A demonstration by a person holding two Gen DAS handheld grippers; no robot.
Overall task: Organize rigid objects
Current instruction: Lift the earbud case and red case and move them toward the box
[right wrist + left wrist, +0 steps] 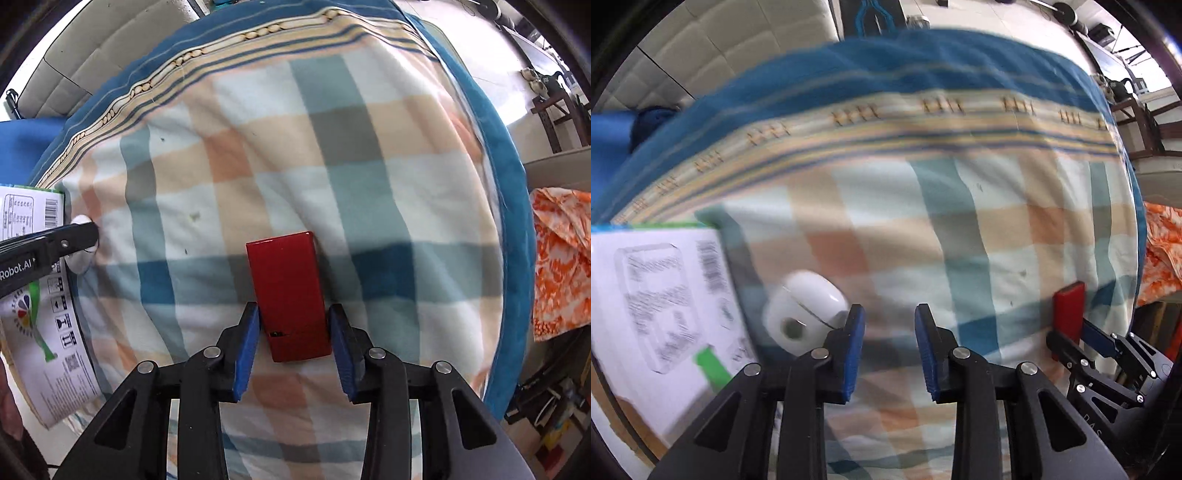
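Jaws on the left gripper (889, 328) sit at their narrowest setting with nothing between the blue pads (854, 350), only checked blanket (960, 229) showing in the gap. Left wrist view: a white earbud case (805, 308) lies just outside the left pad, touching or nearly touching it; motion blur makes contact hard to call. Further out on that same side is a white printed box (661, 306) with barcodes and a green patch, flat on the blanket. Well off the right pad, the right gripper (1071, 332) is visible with a red box (1068, 308) sticking up from between its pads. Blanket has a blue striped border ahead of the jaws.

Right wrist view: right gripper (293, 325) jaws are clamped on the red box (288, 291), pads (246, 350) pressing its two long sides near the close end. Most of the box extends forward past the fingertips, slightly rotated, over the checked blanket (369, 184). Far out beyond the left pad, the left gripper's black finger (55, 243) crosses in front of the white earbud case (81, 254), which is mostly hidden. White printed box (44, 332) lies beside that, at the frame edge. Orange patterned cloth (561, 258) sits well off the right pad, past the blanket edge.
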